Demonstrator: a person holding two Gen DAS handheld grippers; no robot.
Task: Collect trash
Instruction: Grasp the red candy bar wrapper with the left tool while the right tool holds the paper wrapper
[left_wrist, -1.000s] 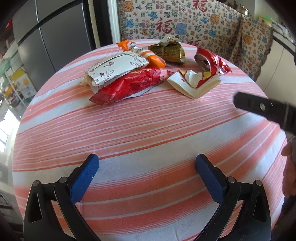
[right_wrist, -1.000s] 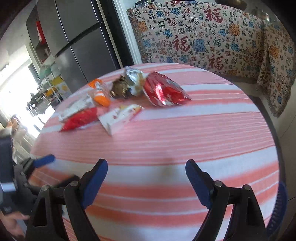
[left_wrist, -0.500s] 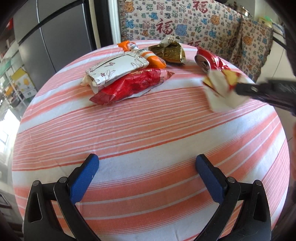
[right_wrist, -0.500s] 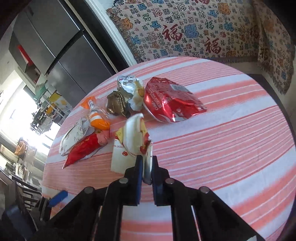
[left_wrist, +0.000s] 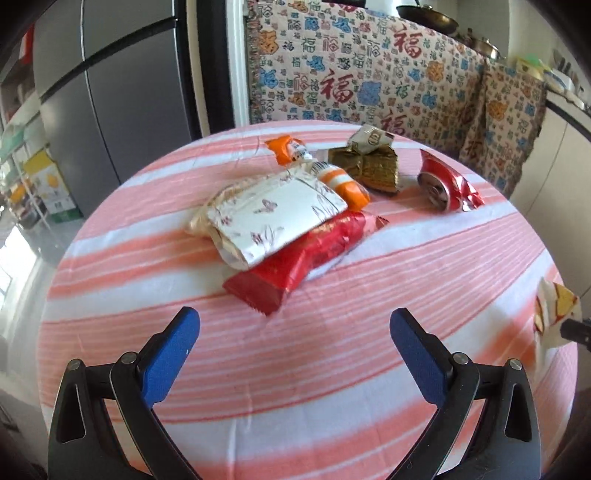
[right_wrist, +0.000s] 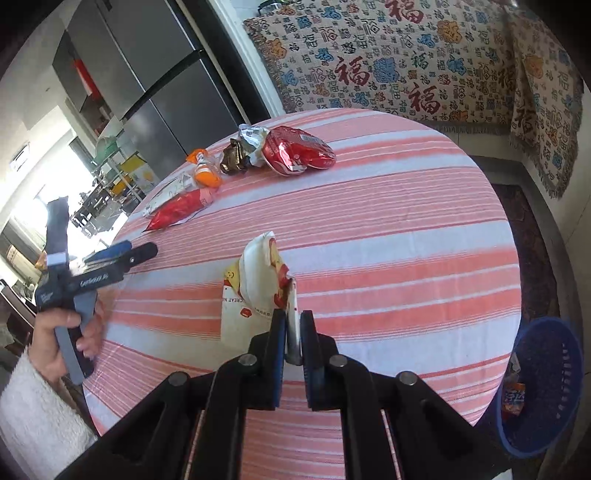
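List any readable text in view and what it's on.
"福", repeated: patterned cloth.
"CREAT N", cut off: white wrapper in the right hand-held gripper.
White lettering on the left hand-held gripper: blurred.
Print on the orange tube, red can, other wrappers: too small.

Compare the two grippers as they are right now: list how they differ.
The right gripper is shut on a white and yellow wrapper; the left gripper is open and holds nothing. The right one carries its wrapper clear of the striped tablecloth, toward the near edge; the left one points at the red packet in the pile of trash. Both have black arms and blue pads.
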